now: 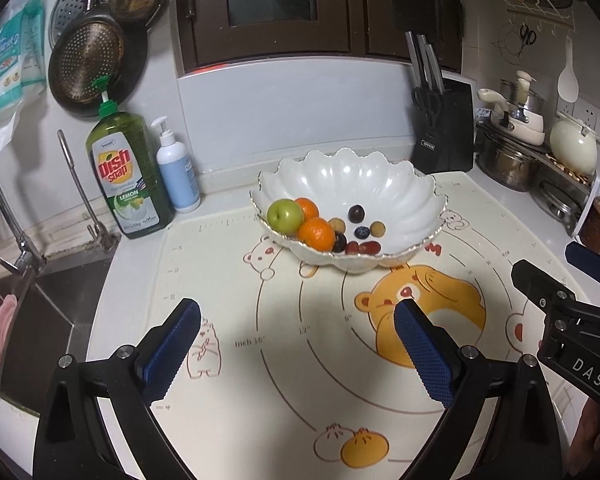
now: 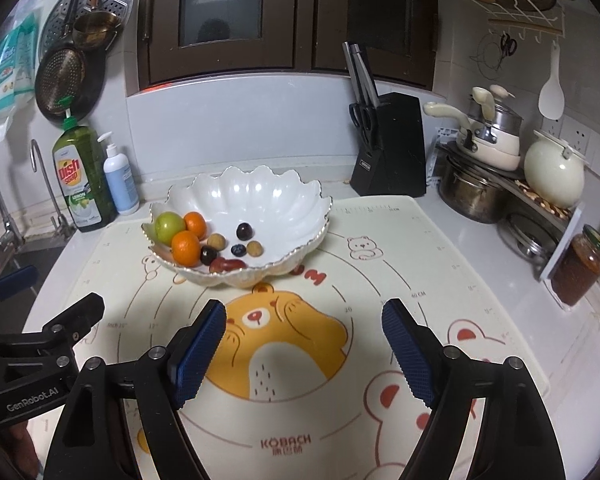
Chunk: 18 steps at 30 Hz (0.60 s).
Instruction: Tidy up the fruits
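Note:
A white scalloped bowl (image 1: 396, 184) (image 2: 276, 204) stands on a cartoon bear mat (image 1: 260, 360) (image 2: 300, 380). Inside it lie a green apple (image 1: 285, 214) (image 2: 167, 225), two oranges (image 1: 317, 233) (image 2: 185, 248), a blueberry (image 1: 362, 233) (image 2: 238, 250), dark grapes (image 1: 356, 213) (image 2: 244, 231), longans and red dates. My left gripper (image 1: 298, 312) hovers open and empty over the mat, short of the bowl. To its right my right gripper (image 2: 304, 316) (image 1: 556, 268) is also open with nothing between its fingers, the bowl ahead and to its left.
A dish soap bottle (image 1: 128, 176) and a pump bottle (image 1: 176, 168) stand behind the mat at left, beside a sink (image 1: 28, 312) and tap. A knife block (image 2: 392, 148), stacked pots (image 2: 480, 168), a white kettle (image 2: 554, 176) and a jar (image 2: 578, 266) crowd the right.

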Each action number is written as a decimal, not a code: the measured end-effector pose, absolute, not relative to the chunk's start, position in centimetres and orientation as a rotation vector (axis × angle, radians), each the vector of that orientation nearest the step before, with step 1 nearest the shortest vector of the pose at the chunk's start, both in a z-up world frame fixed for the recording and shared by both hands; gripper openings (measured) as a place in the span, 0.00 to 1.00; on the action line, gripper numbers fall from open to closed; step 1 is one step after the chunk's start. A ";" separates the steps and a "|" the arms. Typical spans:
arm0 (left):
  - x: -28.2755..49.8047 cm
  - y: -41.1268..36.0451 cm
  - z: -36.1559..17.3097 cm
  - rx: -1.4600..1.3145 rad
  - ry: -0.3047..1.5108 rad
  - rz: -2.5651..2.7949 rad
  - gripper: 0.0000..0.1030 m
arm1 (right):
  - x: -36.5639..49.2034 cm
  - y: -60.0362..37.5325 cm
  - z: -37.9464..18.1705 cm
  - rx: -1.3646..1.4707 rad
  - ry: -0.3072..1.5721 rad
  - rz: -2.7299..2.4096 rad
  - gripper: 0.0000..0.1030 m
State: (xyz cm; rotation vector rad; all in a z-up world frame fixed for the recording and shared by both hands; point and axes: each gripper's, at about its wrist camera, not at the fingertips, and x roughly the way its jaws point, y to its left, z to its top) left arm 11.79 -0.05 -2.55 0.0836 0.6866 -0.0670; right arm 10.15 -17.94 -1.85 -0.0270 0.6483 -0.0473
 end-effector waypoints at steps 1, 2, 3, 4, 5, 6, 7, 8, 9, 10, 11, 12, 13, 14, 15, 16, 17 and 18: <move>11.4 -0.1 -2.6 0.083 0.686 -0.068 0.96 | 9.9 -18.0 -1.9 -0.026 0.648 -0.047 0.79; 11.1 -0.1 -2.6 0.083 0.685 -0.069 0.96 | 9.4 -18.0 -2.0 -0.022 0.648 -0.048 0.79; 10.7 -0.1 -2.6 0.082 0.682 -0.072 0.96 | 9.1 -18.1 -2.0 -0.019 0.647 -0.049 0.79; 10.4 -0.2 -2.7 0.081 0.680 -0.073 0.97 | 8.8 -18.2 -2.0 -0.016 0.646 -0.049 0.79; 10.0 -0.2 -2.7 0.079 0.677 -0.074 0.97 | 8.3 -18.3 -2.1 -0.013 0.646 -0.049 0.79; 9.6 -0.2 -2.6 0.075 0.673 -0.075 0.97 | 7.9 -18.4 -2.1 -0.010 0.644 -0.049 0.79; 9.3 -0.2 -2.6 0.072 0.671 -0.075 0.97 | 7.8 -18.4 -2.0 -0.009 0.644 -0.049 0.79; 9.0 -0.2 -2.6 0.069 0.668 -0.077 0.97 | 7.5 -18.5 -2.0 -0.007 0.642 -0.050 0.79; 8.8 -0.2 -2.6 0.067 0.667 -0.079 0.97 | 7.1 -18.5 -2.0 -0.004 0.640 -0.050 0.79; 8.5 -0.2 -2.6 0.066 0.666 -0.081 0.97 | 6.8 -18.5 -2.0 -0.003 0.638 -0.050 0.79; 8.2 -0.2 -2.6 0.065 0.664 -0.082 0.97 | 6.5 -18.6 -2.0 -0.001 0.635 -0.051 0.79; 7.8 -0.2 -2.7 0.064 0.663 -0.083 0.97 | 6.2 -18.6 -2.0 0.001 0.633 -0.052 0.79; 7.6 -0.2 -2.7 0.063 0.663 -0.083 0.97 | 5.9 -18.6 -2.0 0.003 0.633 -0.053 0.79; 7.3 -0.2 -2.8 0.063 0.662 -0.083 0.97 | 5.8 -18.6 -2.0 0.004 0.633 -0.054 0.79; 7.0 -0.1 -2.9 0.062 0.663 -0.083 0.97 | 5.5 -18.6 -2.1 0.005 0.634 -0.053 0.79; 6.7 -0.1 -2.9 0.060 0.664 -0.084 0.97 | 5.2 -18.6 -2.2 0.005 0.635 -0.053 0.79; 6.6 0.0 -3.0 0.059 0.664 -0.084 0.97 | 5.0 -18.6 -2.3 0.006 0.637 -0.051 0.79; 6.3 0.0 -3.1 0.059 0.665 -0.084 0.97 | 4.8 -18.5 -2.4 0.005 0.638 -0.051 0.79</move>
